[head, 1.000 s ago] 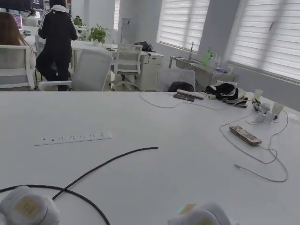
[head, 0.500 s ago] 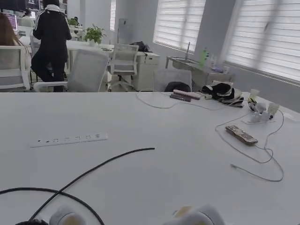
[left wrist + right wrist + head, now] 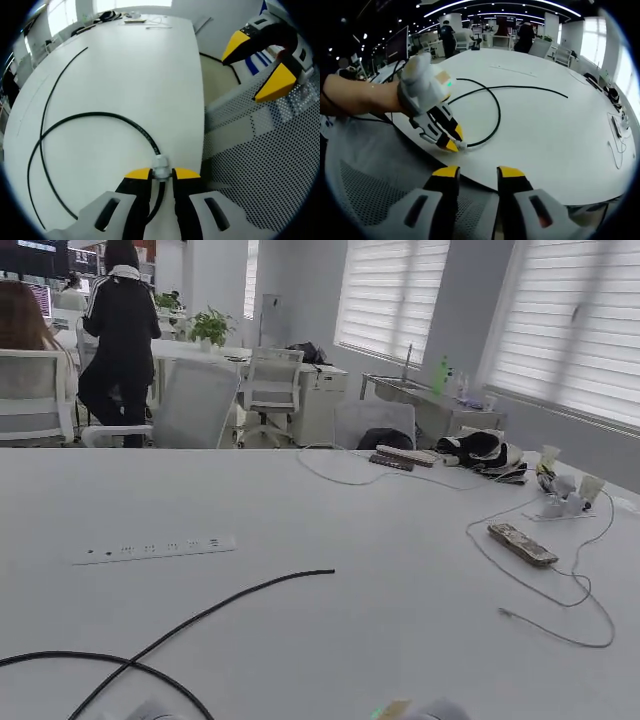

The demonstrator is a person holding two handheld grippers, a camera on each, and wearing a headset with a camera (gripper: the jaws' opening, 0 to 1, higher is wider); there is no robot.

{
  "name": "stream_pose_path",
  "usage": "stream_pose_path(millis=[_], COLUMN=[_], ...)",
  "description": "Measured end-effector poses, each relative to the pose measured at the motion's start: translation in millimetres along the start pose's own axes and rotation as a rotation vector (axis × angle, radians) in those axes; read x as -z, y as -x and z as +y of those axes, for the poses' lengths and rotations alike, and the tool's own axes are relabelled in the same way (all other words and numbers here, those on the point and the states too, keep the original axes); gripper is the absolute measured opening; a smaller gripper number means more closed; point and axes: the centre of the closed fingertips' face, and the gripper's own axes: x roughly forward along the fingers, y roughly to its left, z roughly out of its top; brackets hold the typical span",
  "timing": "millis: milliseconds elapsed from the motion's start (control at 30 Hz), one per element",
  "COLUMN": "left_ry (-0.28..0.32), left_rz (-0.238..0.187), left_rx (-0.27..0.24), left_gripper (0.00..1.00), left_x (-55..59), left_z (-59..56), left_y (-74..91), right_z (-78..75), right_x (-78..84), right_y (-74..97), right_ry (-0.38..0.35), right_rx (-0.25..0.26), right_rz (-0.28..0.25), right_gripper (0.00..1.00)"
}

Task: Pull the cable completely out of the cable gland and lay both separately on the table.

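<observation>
L gripper [image 3: 161, 175] tight on white gland [image 3: 161, 166], thin black cable [image 3: 100, 114]; R gripper [image 3: 477, 172] apart, empty

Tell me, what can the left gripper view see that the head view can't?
The left gripper view adds the left gripper, pinching a small white cable gland on the black cable, plus the open right gripper and a mesh chair. The head view adds a power strip, a phone, a standing person and the window blinds. Both share the black cable and the white table.
</observation>
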Motion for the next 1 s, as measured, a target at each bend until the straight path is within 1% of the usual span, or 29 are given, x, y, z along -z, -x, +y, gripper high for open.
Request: stream_pose_path(millis=[67,133,233,300,433,567,700,800,1000], left_ry=[0.026,0.029,0.025,0.032,0.023,0.004,-0.016,-0.012,-0.006], left_rz=[-0.047,-0.055,-0.069,-0.081,-0.094,-0.086,-0.086,-0.092,-0.142], left_rx=[0.001,-0.001,-0.013,-0.022,-0.044,-0.056,-0.063,-0.069,-0.08], left_gripper=[0.17,0.17,0.17,0.17,0.17,0.17,0.17,0.17,0.17], left_x=[-8.9,-10.7,-11.9,-12.3,-12.7,-12.4,-15.5,-18.2,-26.5], left_z=[0.1,0.9,1.8,3.6,6.5,6.1,5.3,7.5,9.1], left_y=[11.4,20.8,31.1,37.4,45.7,49.3,55.2,62.4,88.5], right_z=[1.2,2.0,2.2,2.8,3.7,3.9,3.8,4.3,5.4], right_x=[0.0,-0.2,-1.0,-0.8,-0.9,-0.9,-0.8,-0.3,1.4], right_y=[-0.1,-0.2,-0.2,-0.1,-0.2,0.0,0.2,0.2,-0.7], right_ry=[0.004,0.007,0.007,0.006,0.005,0.006,0.004,0.009,0.026], right_rx=[-0.005,-0.009,-0.009,-0.012,-0.015,-0.016,-0.015,-0.02,-0.028], right_rz=[0.001,0.0,-0.004,-0.004,-0.004,-0.005,-0.005,-0.001,0.018], right_gripper=[0.3,0.29,0.29,0.29,0.3,0.3,0.31,0.32,0.33])
